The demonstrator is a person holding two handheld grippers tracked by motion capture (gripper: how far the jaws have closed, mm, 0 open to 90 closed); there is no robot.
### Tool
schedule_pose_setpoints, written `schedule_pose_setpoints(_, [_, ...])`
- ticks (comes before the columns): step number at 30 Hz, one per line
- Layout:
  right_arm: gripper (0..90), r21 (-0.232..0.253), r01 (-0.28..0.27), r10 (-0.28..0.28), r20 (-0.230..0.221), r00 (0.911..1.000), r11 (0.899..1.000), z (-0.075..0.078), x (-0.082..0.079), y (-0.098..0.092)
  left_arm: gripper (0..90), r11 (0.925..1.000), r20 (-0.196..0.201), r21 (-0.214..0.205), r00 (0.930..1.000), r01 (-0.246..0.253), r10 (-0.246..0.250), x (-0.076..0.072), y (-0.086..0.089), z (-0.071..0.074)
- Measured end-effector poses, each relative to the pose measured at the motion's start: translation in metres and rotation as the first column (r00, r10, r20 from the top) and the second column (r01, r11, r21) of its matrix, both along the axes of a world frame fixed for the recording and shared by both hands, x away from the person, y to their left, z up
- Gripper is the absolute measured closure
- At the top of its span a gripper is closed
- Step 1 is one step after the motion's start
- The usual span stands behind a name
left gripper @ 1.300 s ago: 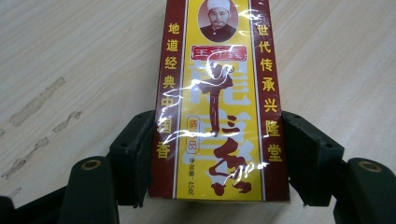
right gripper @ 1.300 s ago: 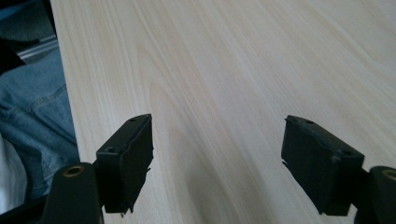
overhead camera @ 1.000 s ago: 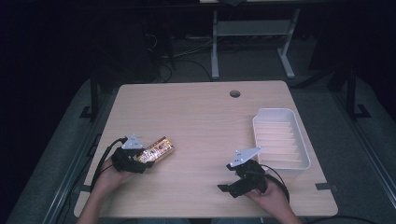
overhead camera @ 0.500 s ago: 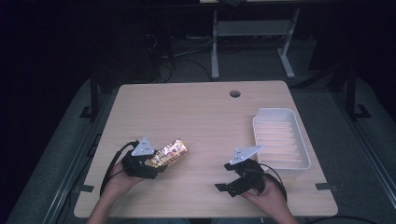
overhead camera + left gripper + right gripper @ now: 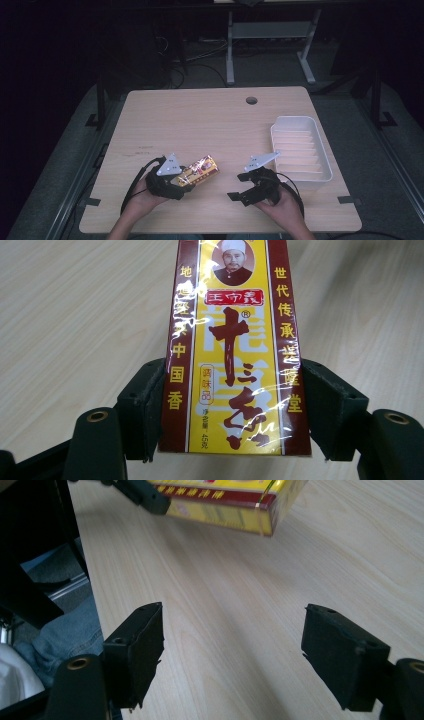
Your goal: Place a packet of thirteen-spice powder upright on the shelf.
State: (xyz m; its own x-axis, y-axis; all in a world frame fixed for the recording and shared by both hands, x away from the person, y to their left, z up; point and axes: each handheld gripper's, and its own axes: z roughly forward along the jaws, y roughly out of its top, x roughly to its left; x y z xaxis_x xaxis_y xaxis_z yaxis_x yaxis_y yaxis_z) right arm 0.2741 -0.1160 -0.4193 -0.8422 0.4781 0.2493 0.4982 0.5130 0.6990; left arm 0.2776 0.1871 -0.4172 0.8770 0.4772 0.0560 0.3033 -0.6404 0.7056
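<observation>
A yellow and dark red box (image 5: 200, 170) in clear wrap, printed with Chinese characters, is lifted a little off the wooden table (image 5: 210, 125) near its front. My left gripper (image 5: 184, 179) is shut on the box's near end. In the left gripper view, both pads press the box's (image 5: 235, 350) long sides. To its right, my right gripper (image 5: 238, 186) points left toward the box. Its jaws have just been closing a little but still stand open over bare wood, with nothing between them (image 5: 232, 650). The right gripper view shows the box's (image 5: 225, 505) far end hanging ahead of it.
A white ribbed tray (image 5: 324, 162) sits at the table's right edge, just beyond my right hand. A round cable hole (image 5: 251, 100) lies near the far edge. Dark floor, cables and a metal stand surround the table.
My left gripper has carried the box rightward toward the table's front middle, closer to the right gripper. The right hand has stayed where it was.
</observation>
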Motion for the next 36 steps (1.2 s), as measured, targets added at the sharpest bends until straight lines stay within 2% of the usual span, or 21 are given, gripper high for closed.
schedule_pose_setpoints(7, [24.3,0.012,0.033,-0.033,-0.037,0.9988,0.999,-0.004,0.004,0.008,32.6,0.9992,-0.009,-0.008,0.9992,0.038,-0.038,-0.009,-0.012,-0.005])
schedule_pose_setpoints(11, [25.4,0.044,0.040,-0.037,-0.078,0.9963,0.998,-0.009,0.007,0.010,32.6,0.9981,-0.001,-0.006,0.9981,0.062,-0.062,-0.015,-0.021,-0.006])
schedule_pose_setpoints(19, [27.6,0.080,0.066,-0.056,-0.124,0.9907,0.995,-0.012,0.010,0.007,32.6,0.9966,0.003,-0.015,0.9967,0.081,-0.081,-0.020,-0.030,-0.008])
schedule_pose_setpoints(22, [29.6,0.114,0.088,-0.069,-0.158,0.9850,0.990,-0.014,0.013,0.003,32.6,0.9962,0.009,-0.023,0.9964,0.084,-0.084,-0.023,-0.032,-0.008])
schedule_pose_setpoints(26, [33.5,0.140,0.099,-0.074,-0.175,0.9818,0.985,-0.014,0.014,0.000,32.6,0.9950,0.020,-0.042,0.9957,0.091,-0.090,-0.026,-0.036,-0.007])
schedule_pose_setpoints(27, [35.2,0.164,0.100,-0.067,-0.193,0.9788,0.981,-0.014,0.014,-0.001,32.6,0.9953,0.036,-0.037,0.9954,0.090,-0.088,-0.028,-0.039,-0.007])
schedule_pose_setpoints(30, [36.1,0.167,0.112,-0.078,-0.202,0.9763,0.979,-0.014,0.014,-0.002,32.6,0.9954,0.040,-0.041,0.9956,0.087,-0.085,-0.028,-0.040,-0.008])
schedule_pose_setpoints(36, [39.4,0.204,0.147,-0.100,-0.225,0.9692,0.968,-0.010,0.011,-0.005,32.4,0.9956,0.044,-0.041,0.9957,0.084,-0.082,-0.030,-0.042,-0.007])
